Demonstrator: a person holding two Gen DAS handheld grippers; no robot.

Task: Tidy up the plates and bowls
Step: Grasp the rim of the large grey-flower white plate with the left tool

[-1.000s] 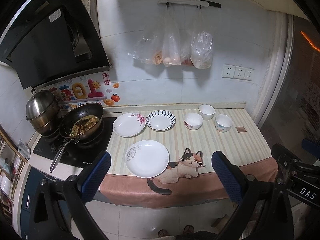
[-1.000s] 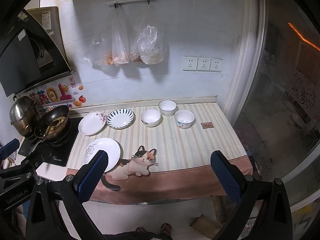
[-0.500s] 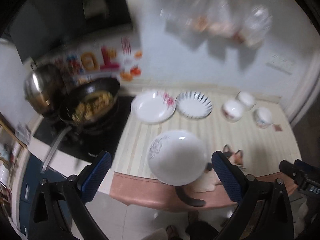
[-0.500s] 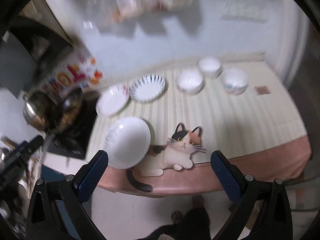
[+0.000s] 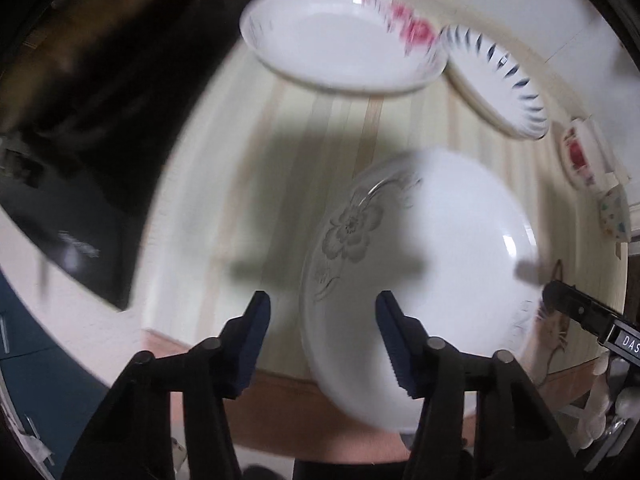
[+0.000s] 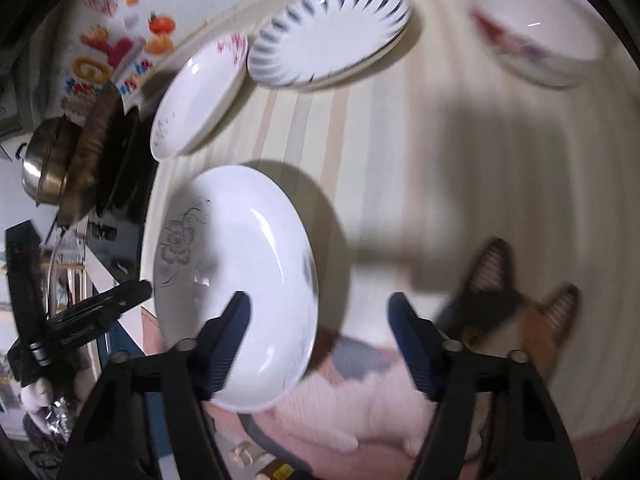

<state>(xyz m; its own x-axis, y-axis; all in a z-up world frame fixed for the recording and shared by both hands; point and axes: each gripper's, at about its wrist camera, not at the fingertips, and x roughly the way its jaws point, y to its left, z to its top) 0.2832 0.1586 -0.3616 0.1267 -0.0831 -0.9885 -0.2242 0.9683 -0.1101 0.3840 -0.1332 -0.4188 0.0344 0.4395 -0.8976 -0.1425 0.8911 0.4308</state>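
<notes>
A white plate with a grey flower (image 5: 420,264) lies near the counter's front edge; it also shows in the right wrist view (image 6: 236,280). My left gripper (image 5: 322,320) is open, straddling the plate's left rim, with one finger over the plate. My right gripper (image 6: 318,316) is open, straddling its right rim. Behind lie a pink-flowered plate (image 5: 340,36) (image 6: 196,92) and a blue-striped plate (image 5: 500,80) (image 6: 328,28). A red-patterned bowl (image 6: 536,36) (image 5: 576,152) stands to the right.
The striped cloth (image 6: 400,128) with a cat picture (image 6: 500,320) covers the counter. A black cooktop (image 5: 80,160) with a wok (image 6: 100,148) and a steel pot (image 6: 44,168) sits left. A spotted bowl (image 5: 616,212) is at far right.
Both grippers have dropped fast from a high view of the counter down to the grey-flowered plate, one on each side of it. The jaws have narrowed.
</notes>
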